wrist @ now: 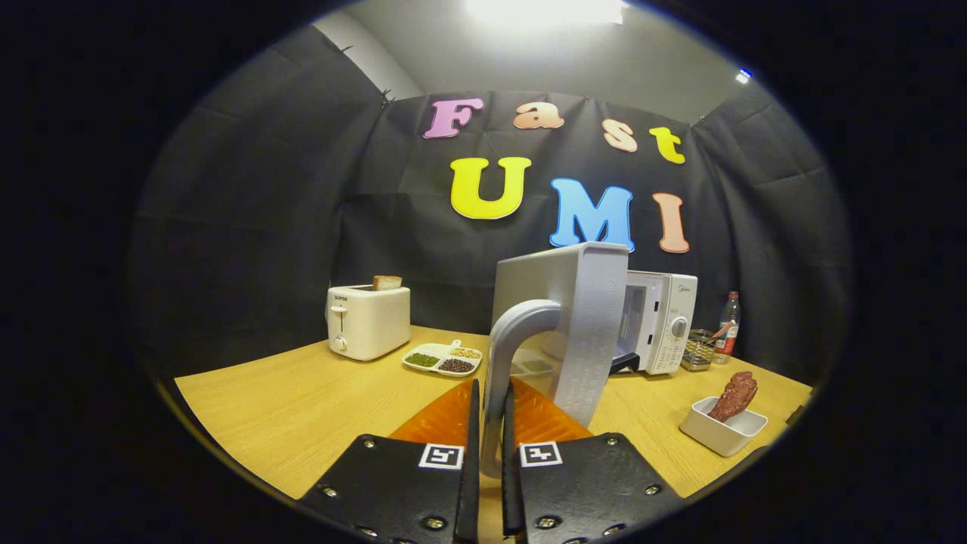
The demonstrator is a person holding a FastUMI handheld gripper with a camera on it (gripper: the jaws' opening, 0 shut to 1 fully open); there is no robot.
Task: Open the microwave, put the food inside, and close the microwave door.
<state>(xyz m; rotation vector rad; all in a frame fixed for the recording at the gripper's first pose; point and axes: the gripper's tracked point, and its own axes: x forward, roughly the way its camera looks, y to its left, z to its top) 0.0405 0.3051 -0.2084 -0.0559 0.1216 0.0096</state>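
Claw (489,423) clamped on door handle (508,355)

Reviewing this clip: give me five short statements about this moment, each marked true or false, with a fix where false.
1. The gripper has its jaws closed on the microwave door handle. True.
2. The microwave door is fully closed. False: it is swung open toward the camera.
3. The food is already inside the microwave. False: it sits in a white dish on the table, off to the side of the fingers.
4. A slice of bread sticks up from the toaster. True.
5. The divided plate lies beside the toaster. True.
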